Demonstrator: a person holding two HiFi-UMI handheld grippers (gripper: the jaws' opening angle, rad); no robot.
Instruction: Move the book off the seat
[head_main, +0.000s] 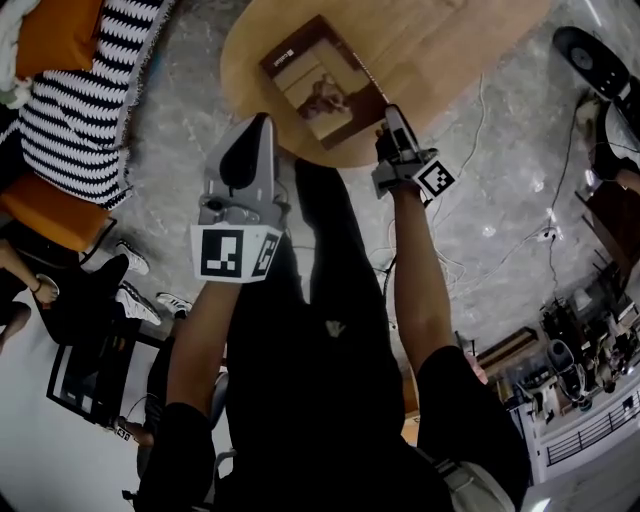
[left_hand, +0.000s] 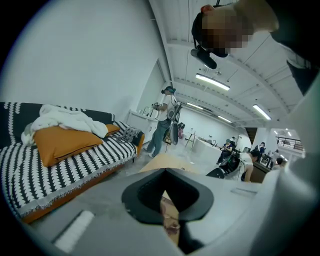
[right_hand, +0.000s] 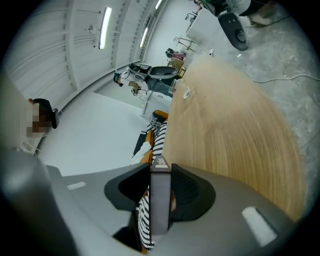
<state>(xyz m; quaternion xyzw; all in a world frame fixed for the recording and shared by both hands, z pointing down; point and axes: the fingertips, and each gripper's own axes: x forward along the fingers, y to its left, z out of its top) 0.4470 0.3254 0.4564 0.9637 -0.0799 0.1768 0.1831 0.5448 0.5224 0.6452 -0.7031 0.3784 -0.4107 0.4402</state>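
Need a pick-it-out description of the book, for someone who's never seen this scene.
Start at the round light-wood table beside the black-and-white striped sofa. The book lies on the table's near side, one corner clamped in the right tool. Its brown cover with a paler picture panel stands out from the bare wood around it.

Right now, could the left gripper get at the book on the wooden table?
Probably yes: the left gripper hovers empty just short of the book with nothing between them. The right gripper clamps the book's near corner.
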